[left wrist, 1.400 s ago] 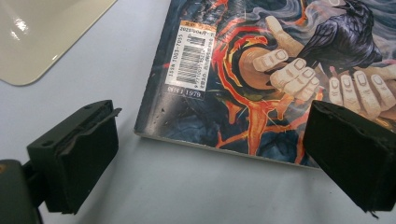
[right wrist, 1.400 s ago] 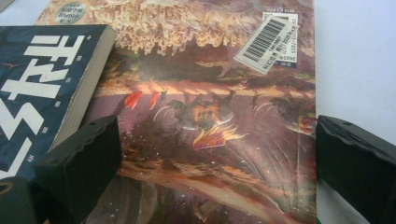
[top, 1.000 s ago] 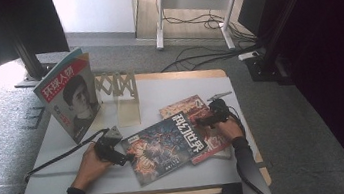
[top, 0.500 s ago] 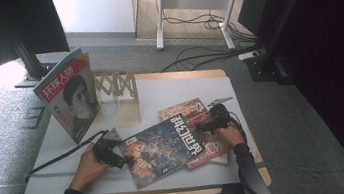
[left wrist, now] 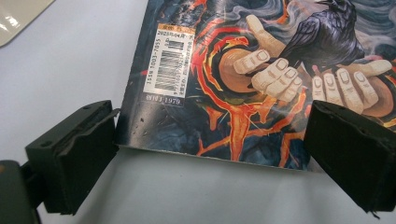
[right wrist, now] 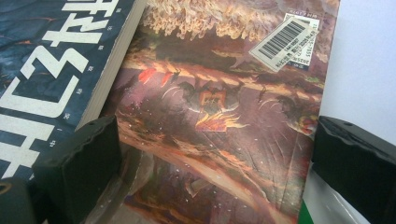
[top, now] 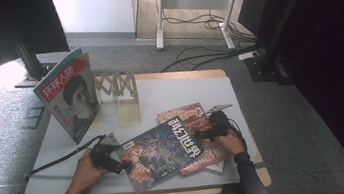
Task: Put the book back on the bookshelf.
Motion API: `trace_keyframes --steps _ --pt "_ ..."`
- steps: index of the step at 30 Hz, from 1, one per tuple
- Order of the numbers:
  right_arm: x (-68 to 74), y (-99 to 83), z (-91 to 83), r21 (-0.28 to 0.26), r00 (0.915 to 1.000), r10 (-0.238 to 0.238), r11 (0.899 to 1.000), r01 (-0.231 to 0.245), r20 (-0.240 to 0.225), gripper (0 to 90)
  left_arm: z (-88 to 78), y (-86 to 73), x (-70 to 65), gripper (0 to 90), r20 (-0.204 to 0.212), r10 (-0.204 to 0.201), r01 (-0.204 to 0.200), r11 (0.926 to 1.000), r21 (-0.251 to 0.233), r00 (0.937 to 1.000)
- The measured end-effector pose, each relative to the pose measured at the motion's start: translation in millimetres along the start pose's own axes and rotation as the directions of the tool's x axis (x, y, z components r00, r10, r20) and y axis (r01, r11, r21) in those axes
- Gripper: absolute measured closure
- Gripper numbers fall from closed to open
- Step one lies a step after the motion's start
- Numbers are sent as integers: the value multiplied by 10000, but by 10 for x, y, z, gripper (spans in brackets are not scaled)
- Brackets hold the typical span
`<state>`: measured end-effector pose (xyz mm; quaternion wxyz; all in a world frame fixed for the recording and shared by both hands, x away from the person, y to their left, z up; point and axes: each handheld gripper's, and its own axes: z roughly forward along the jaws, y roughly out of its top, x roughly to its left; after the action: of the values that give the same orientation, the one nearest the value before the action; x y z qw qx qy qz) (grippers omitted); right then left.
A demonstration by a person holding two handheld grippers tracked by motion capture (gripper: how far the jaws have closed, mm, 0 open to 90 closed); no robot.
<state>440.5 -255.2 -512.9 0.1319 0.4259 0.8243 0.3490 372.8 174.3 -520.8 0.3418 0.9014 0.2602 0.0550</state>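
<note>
The dark magazine [top: 159, 151] has slid slightly toward lower left; both the left gripper [top: 118, 165] and right gripper [top: 205, 134] gape wide, nothing lifted, stand [top: 117, 86] empty.

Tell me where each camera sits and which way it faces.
High view: above the person's side, looking forward and down at the table; both forearms and hands enter from below.
Left gripper view: on the left hand-held gripper, facing the dark blue magazine; open black jaws show.
Right gripper view: on the right hand-held gripper, facing the reddish magazine; open jaws show.
Shared: the dark blue magazine appears in all three.
</note>
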Motion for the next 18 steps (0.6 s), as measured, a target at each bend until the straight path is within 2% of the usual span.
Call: trace_keyframes --steps 4,8,11,18 --pt "34 -26 -99 -183 9992 -219 9996 225 334 113 1 0 -6 28 -8 -31 31 10000 18 10000" --pt "37 -43 -281 -508 9988 -91 9986 115 476 114 1 -2 -24 29 -32 -62 62 10000 21 10000" --pt "88 -53 -438 -695 9992 -225 9973 248 333 114 4 -7 -46 30 -41 -157 157 9999 -40 9999" --pt "309 -177 -588 -649 9970 -763 9950 753 -131 84 -7 -16 -97 34 1 -75 75 9999 83 10000"
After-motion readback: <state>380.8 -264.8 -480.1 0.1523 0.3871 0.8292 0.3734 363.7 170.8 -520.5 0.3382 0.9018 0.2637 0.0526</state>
